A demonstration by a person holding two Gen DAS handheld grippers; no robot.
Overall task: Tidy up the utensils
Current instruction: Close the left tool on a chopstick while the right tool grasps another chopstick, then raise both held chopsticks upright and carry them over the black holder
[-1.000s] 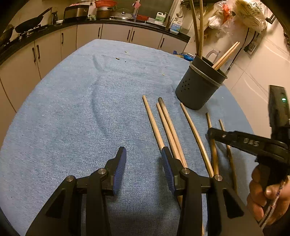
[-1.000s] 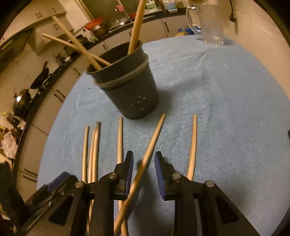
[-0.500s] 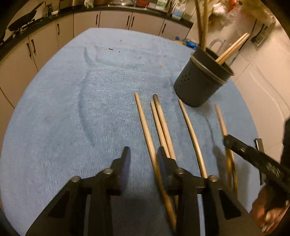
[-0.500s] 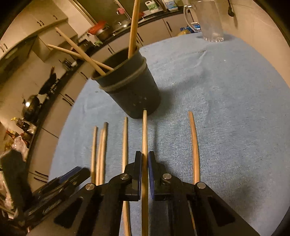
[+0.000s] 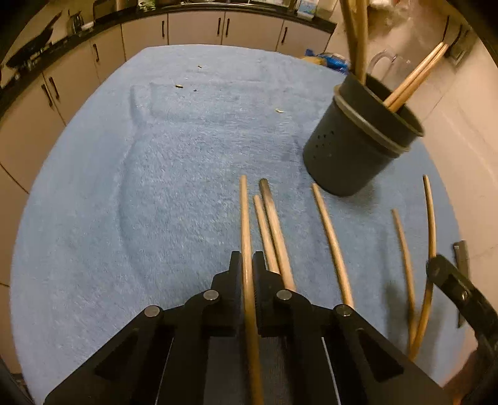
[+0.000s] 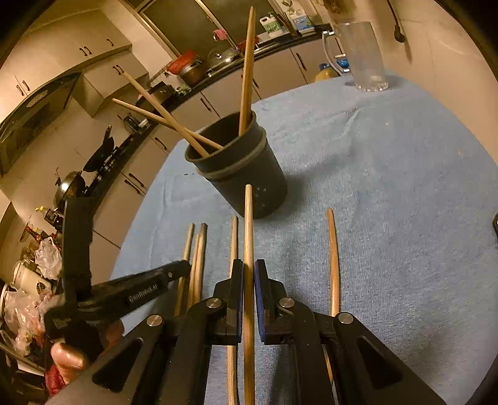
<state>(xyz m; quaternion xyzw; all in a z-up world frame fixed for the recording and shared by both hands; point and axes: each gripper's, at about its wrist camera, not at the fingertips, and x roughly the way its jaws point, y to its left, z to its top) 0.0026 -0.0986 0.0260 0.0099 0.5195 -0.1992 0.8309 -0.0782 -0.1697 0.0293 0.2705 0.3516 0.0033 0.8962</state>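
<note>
Chopsticks lie scattered on the blue cloth (image 5: 174, 174) that covers the table, just in front of a dark round holder (image 5: 358, 146) with small holes in its side. The left hand-held gripper (image 5: 247, 268) is clamped on one chopstick (image 5: 244, 218), its jaws pressed against the stick, which runs forward between them toward the far side of the table. Just to the right of it two more chopsticks (image 5: 274, 224) lie close together on the cloth, and another lies apart from them, nearer the holder. The right hand-held gripper (image 6: 248, 277) is likewise clamped on a chopstick (image 6: 248, 224), whose tip points at the holder's wall and stands just short of it. In the right wrist view a single chopstick (image 6: 332, 249) lies on the cloth to the right of the held one, and several lie to its left. Three chopsticks already stand in the holder (image 6: 246, 174), leaning against its rim: one steep, two slanting off to the left. A clear glass jug (image 6: 361, 53) stands at the far edge of the table, well apart from the holder. Kitchen cabinets (image 5: 193, 28) run along behind the table.
</note>
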